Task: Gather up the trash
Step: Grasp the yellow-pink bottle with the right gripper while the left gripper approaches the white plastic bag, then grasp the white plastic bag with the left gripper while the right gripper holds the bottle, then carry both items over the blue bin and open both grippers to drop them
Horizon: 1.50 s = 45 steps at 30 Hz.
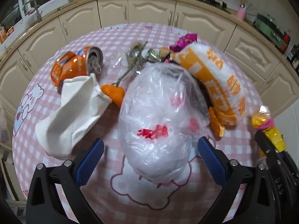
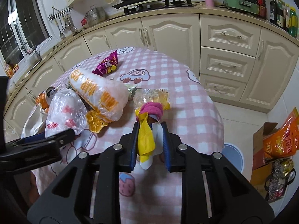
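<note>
A clear plastic bag (image 1: 155,115) with red and pink prints lies on the pink checked tablecloth (image 1: 37,100). My left gripper (image 1: 151,141) is open and straddles the bag's near end, its pads apart from the plastic. Behind it lie an orange-and-white bag (image 1: 218,82), a crushed orange can (image 1: 72,65), a white cloth (image 1: 74,112), orange peel (image 1: 114,93), dry stems (image 1: 136,56) and a purple wrapper (image 1: 185,41). My right gripper (image 2: 149,125) is shut on a yellow wrapper (image 2: 145,140) bound by a pink band (image 2: 152,110). That wrapper (image 1: 271,136) also shows at the right edge of the left wrist view.
Cream kitchen cabinets (image 2: 168,29) curve around behind the table. On the floor at the right stands a cardboard box (image 2: 261,149) with an orange bag (image 2: 280,140) in it. The left gripper's black frame (image 2: 37,145) reaches in beside the clear bag.
</note>
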Available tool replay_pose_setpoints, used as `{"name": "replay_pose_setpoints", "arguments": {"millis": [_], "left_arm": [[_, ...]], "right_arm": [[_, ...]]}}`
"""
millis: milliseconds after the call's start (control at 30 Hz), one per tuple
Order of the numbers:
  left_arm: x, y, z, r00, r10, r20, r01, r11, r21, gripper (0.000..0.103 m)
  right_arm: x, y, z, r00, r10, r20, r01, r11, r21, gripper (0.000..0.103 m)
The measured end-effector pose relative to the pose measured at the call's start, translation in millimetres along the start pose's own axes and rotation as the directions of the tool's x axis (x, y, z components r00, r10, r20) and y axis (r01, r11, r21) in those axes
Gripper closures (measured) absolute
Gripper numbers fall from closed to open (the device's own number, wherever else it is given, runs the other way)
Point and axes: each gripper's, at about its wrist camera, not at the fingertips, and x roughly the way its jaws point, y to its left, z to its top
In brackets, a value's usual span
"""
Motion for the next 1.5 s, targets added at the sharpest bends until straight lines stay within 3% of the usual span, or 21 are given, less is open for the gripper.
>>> {"name": "replay_pose_setpoints", "arguments": {"millis": [33, 100, 200, 567, 900, 1200, 1500], "left_arm": [[2, -1, -1, 1.000, -0.002, -0.010, 0.002, 1.000, 0.008, 0.015], [0, -3, -3, 0.999, 0.042, 0.006, -0.042, 0.999, 0.024, 0.051], [-6, -2, -6, 0.999, 0.037, 0.035, -0.037, 0.999, 0.016, 0.056], [-35, -1, -25, 0.998, 0.001, 0.059, -0.003, 1.000, 0.024, 0.059], [-63, -26, -54, 0.996, -0.044, 0.081, 0.037, 0.996, 0.086, 0.059], [-90, -68, -78, 0.989, -0.103, 0.101, 0.083, 0.979, 0.185, 0.059], [-97, -135, -97, 0.981, -0.181, 0.062, 0.152, 0.935, 0.321, 0.059]], "right_arm": [[0, -2, 0, 1.000, 0.004, -0.001, -0.004, 1.000, 0.006, 0.080], [2, -5, -1, 1.000, 0.007, -0.006, -0.007, 1.000, 0.017, 0.080], [1, -6, -4, 1.000, 0.010, -0.011, -0.009, 1.000, 0.022, 0.080], [-33, -10, -17, 0.999, 0.002, 0.032, -0.003, 0.999, 0.035, 0.080], [-64, -25, -32, 0.998, 0.000, 0.062, -0.005, 0.996, 0.084, 0.080], [-88, -58, -52, 0.996, -0.047, 0.082, 0.033, 0.986, 0.162, 0.077], [-109, -116, -75, 0.987, -0.132, 0.088, 0.102, 0.953, 0.286, 0.077]]}}
